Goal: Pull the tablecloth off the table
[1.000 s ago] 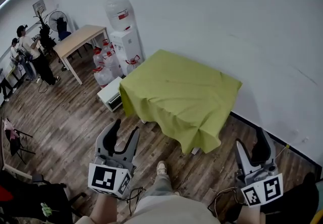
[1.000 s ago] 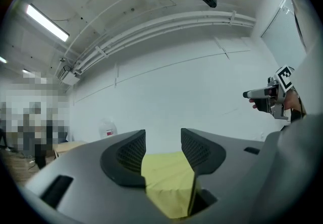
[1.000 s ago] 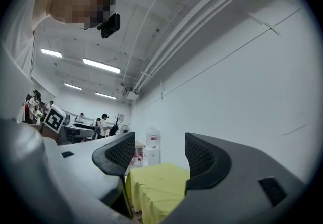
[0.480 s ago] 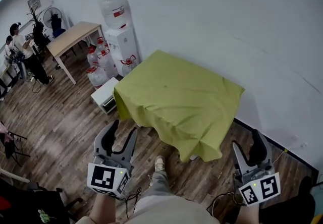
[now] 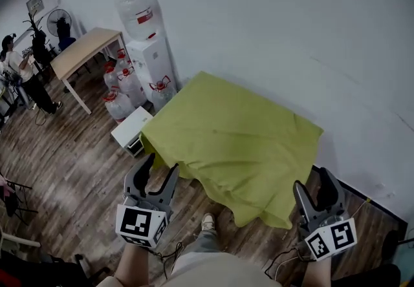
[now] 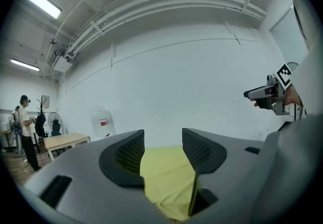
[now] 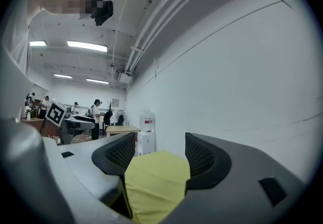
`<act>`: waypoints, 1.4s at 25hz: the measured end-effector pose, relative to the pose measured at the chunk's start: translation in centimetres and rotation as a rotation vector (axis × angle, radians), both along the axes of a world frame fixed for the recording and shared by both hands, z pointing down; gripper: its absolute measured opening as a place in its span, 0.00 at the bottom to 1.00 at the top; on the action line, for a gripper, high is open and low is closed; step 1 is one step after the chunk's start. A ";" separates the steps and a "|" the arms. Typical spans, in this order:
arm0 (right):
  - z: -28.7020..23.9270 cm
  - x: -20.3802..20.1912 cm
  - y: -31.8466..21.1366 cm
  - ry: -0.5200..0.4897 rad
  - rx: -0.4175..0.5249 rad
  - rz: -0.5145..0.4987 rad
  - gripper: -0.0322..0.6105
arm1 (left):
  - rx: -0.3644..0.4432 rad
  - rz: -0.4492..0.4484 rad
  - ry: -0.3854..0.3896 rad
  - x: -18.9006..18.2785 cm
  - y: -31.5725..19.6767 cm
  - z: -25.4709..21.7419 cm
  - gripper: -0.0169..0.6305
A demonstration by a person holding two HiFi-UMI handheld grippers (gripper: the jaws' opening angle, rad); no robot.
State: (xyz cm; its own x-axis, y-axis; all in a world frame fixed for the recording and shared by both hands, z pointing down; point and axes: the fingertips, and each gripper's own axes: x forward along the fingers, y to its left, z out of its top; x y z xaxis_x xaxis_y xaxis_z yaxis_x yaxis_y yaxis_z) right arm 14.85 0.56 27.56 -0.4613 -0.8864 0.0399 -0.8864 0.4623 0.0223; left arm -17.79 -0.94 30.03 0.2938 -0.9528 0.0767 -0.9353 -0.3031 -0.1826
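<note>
The tablecloth (image 5: 233,143), a yellow-green sheet, is draped over the whole table, which stands against the white wall (image 5: 291,33). In the head view its edges hang down past the table on the near sides, and one corner sags in soft folds toward the wooden floor (image 5: 77,169). It looks thin, light and limp, so it should slide off easily but will bunch and stretch rather than move as one stiff piece. The hanging hem nearest the person, taken at two spots well apart, seems the best place to hold. The left gripper (image 5: 160,166) and right gripper (image 5: 315,183) hover short of that hem, one on each side, touching nothing. In the left gripper view the fingers are opening with nothing held between them. The tablecloth (image 6: 164,177) shows only through the gap, farther off. In the right gripper view the fingers stand apart and empty, and the cloth's top and draped near edge fill the gap ahead. Pinching a fold deep between the pads should keep the smooth fabric from slipping out.
</note>
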 end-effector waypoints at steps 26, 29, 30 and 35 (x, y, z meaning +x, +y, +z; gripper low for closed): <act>15.7 -3.3 -28.2 0.030 -0.318 0.110 0.60 | -0.383 0.130 -0.030 -3.4 -28.3 17.9 0.54; 19.4 -4.0 -29.3 0.040 -0.393 0.059 0.62 | -0.413 0.114 -0.016 -2.7 -29.9 20.1 0.56; 20.5 -4.2 -29.6 0.052 -0.417 0.048 0.64 | -0.424 0.115 -0.021 -2.5 -30.2 20.7 0.56; 25.2 -3.6 -32.0 0.105 -0.499 0.038 0.67 | -0.530 0.145 0.040 -0.7 -31.8 24.8 0.57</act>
State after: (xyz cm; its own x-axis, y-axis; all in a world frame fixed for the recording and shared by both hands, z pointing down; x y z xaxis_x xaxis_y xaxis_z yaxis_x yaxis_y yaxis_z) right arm 11.21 -31.48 52.80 -0.3997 -0.7634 0.5073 -0.9077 0.4069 -0.1029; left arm -18.53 -32.79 54.87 0.4319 -0.7360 0.5213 -0.8801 -0.4702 0.0653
